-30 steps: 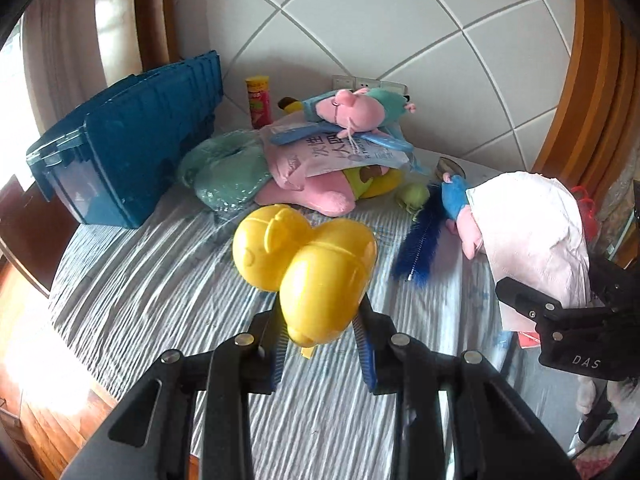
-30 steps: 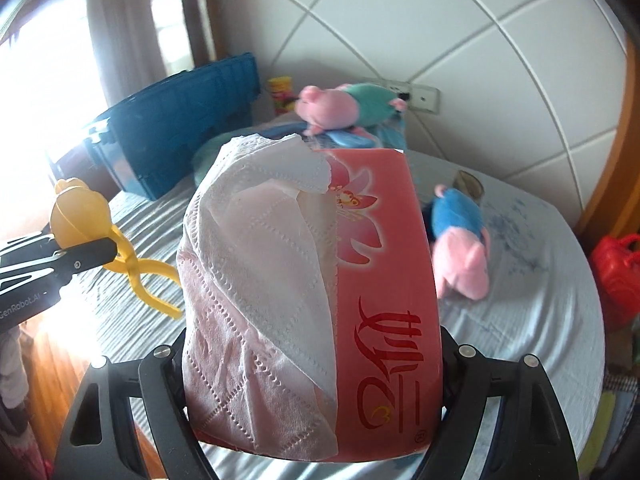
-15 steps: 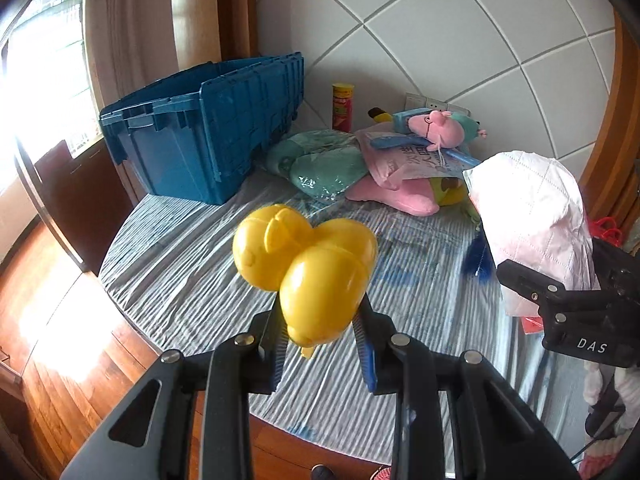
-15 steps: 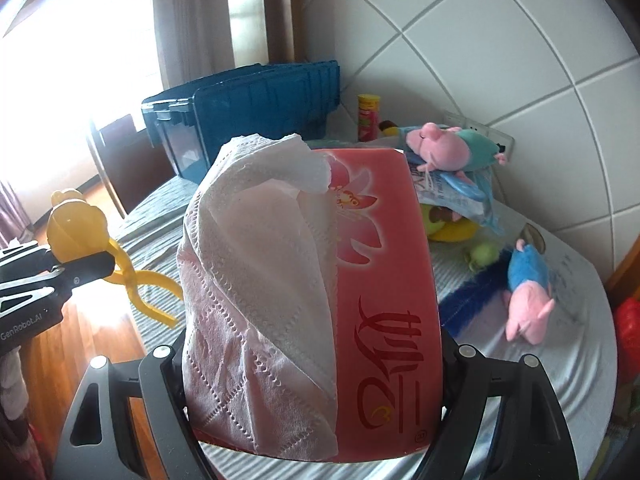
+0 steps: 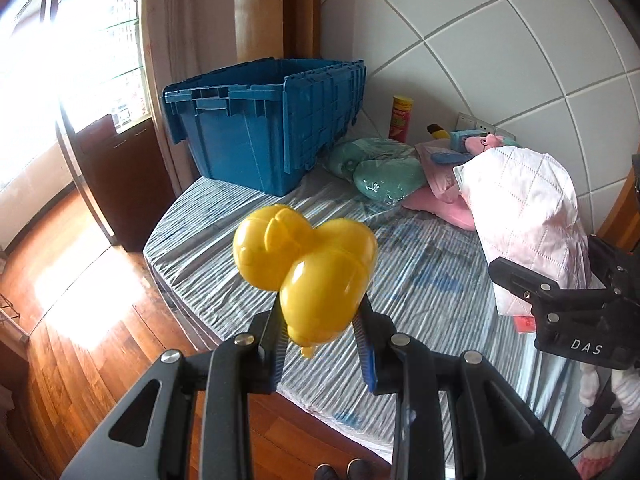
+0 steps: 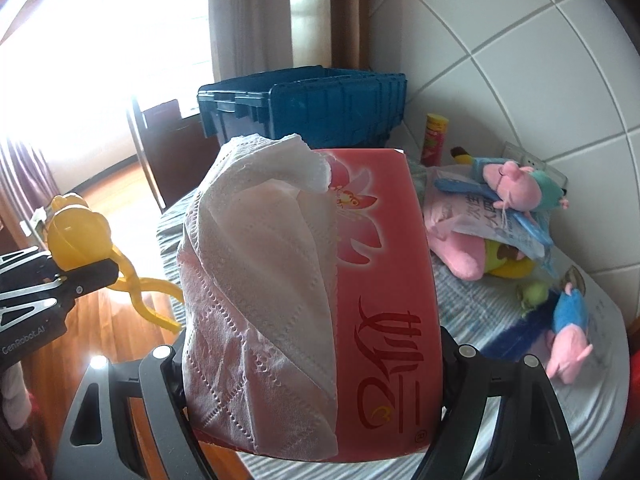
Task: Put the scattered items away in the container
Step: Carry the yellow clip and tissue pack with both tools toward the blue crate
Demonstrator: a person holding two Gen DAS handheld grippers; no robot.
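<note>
My left gripper (image 5: 320, 322) is shut on a yellow duck-shaped clamp toy (image 5: 308, 264) and holds it in the air above the table's near edge. The right gripper (image 6: 312, 356) is shut on a red tissue pack (image 6: 380, 280), with a white tissue (image 6: 256, 264) draped over the pack's left side. An open blue crate (image 5: 272, 128) stands at the far left of the striped tablecloth (image 5: 420, 280), beyond both grippers. In the right wrist view the crate (image 6: 320, 104) rises just behind the pack, and the yellow toy (image 6: 78, 236) hangs at the left.
Pink pig plush toys (image 6: 516, 184), a green bag (image 5: 384, 172), a red and yellow can (image 5: 401, 118) and a blue brush (image 6: 516, 332) lie right of the crate by the tiled wall. A dark cabinet (image 5: 120, 176) and wooden floor (image 5: 80, 320) lie left of the table.
Both grippers have swung left with their loads. The blue crate has come from the left edge of the views toward the middle and looks larger. Neither grip has changed.
</note>
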